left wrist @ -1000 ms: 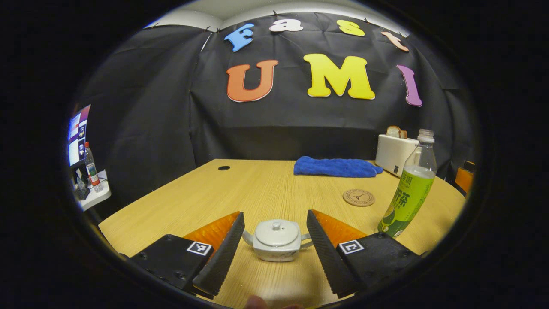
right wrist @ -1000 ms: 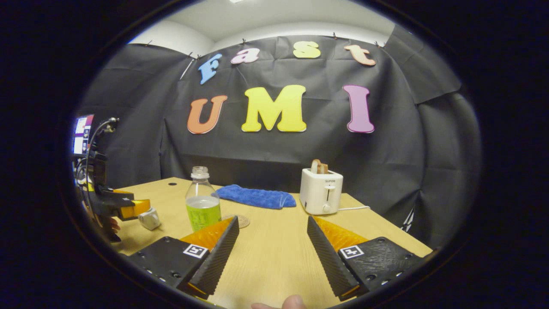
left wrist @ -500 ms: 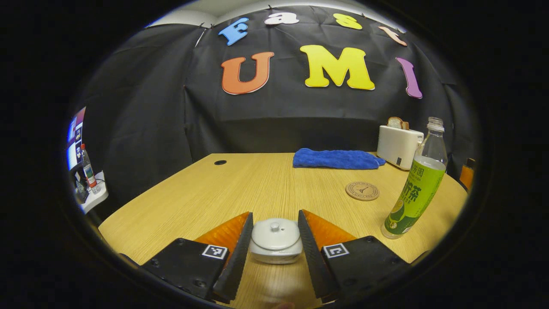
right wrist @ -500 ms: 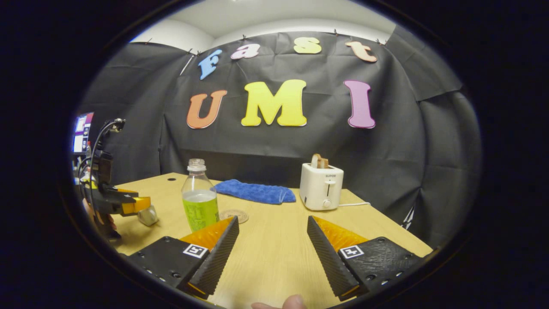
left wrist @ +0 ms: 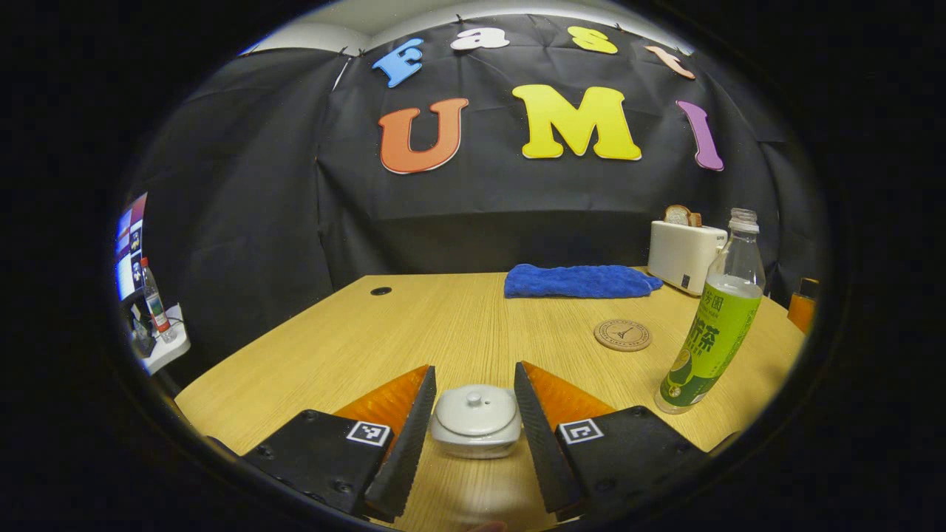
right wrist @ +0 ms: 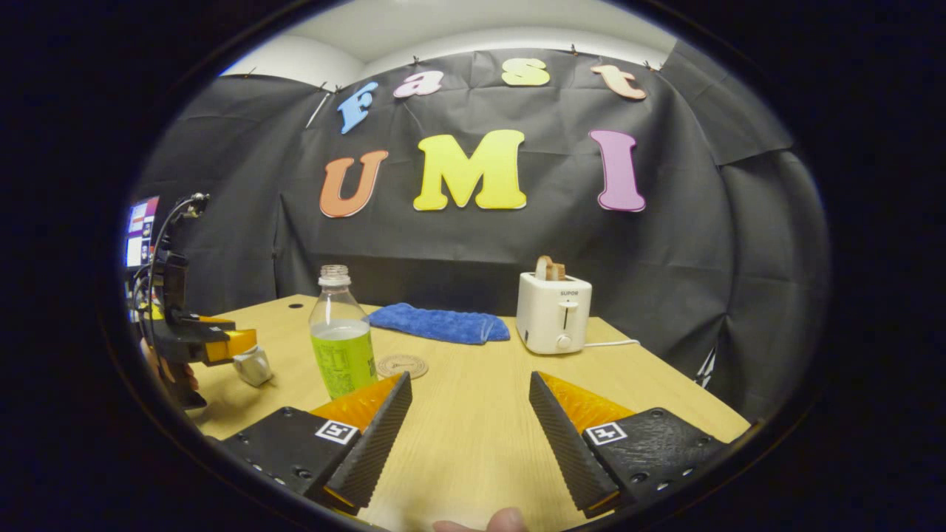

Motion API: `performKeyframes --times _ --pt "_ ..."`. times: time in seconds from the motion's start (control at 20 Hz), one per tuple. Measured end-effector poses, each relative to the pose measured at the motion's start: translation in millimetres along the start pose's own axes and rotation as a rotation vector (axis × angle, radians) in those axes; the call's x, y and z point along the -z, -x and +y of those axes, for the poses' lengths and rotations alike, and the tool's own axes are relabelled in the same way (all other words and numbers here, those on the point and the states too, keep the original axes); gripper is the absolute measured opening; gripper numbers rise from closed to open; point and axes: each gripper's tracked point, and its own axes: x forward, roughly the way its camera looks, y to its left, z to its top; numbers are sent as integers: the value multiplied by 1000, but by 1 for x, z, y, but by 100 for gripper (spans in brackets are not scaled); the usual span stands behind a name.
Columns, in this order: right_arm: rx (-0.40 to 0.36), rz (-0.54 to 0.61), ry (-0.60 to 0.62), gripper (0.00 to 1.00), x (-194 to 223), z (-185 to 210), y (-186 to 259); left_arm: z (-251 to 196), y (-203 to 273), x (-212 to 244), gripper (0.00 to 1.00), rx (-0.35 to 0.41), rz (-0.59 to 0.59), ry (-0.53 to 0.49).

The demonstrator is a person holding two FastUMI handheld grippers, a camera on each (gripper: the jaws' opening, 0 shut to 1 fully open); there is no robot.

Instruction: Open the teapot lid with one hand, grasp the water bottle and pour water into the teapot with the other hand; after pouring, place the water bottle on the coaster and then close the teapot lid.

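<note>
Now left gripper pinching teapot lid, both fingers against rim, likely for lift-off. Right gripper spread, facing bare table. Bottle upright, uncapped, just beside coaster, not on it.

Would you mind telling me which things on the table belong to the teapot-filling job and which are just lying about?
Part of the job:
teapot with its lid, between the left gripper fingers
water bottle, uncapped, upright
coaster, bare
right gripper, open, holding nothing

Just lying about:
blue cloth
toaster with bread in its slot
</note>
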Motion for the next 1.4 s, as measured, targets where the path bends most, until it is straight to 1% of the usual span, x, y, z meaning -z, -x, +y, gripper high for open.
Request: performKeyframes --times 0.05,0.1,0.2,0.25,0.4,0.45,0.5,0.55,0.6,0.7,0.9,1.1,1.15,1.2,1.25,1.4 --pt "1 -3 1 95 -1 0 1 -1 -2 1 68 6 4 -2" --pt "2 -6 3 95 -1 -1 1 -2 -4 5 65 9 16 -1" --pt "9 -11 9 95 -2 -3 2 -2 -5 9 51 6 35 4" --pt "12 -13 10 95 -3 -4 2 -3 -6 8 40 8 35 4" --pt "14 -12 13 95 -1 -4 0 3 -6 10 29 -18 28 6" --pt "7 -8 14 95 -1 -2 -1 3 -7 8 16 -15 21 9" --pt "-7 2 13 98 2 0 -2 1 -7 6 11 -8 16 8" --pt "-34 9 7 96 4 6 -2 1 -8 6 7 -4 15 13" --pt "-59 18 9 95 5 13 -4 1 -8 6 6 1 12 20" --pt "-86 20 24 95 6 18 -4 2 -6 2 3 7 2 30" --pt "-144 3 29 96 2 34 1 4 2 -16 3 17 -39 29" --pt "-208 0 26 96 5 57 3 3 22 -35 3 32 -88 48" --pt "-223 6 22 98 6 65 2 1 27 -36 3 36 -91 49" --pt "-239 13 20 95 9 74 -2 1 31 -37 2 41 -95 48" --pt "-254 18 19 95 11 84 -6 0 36 -39 3 46 -101 49" --pt "-267 10 38 96 9 106 -25 0 45 -39 3 56 -105 59"
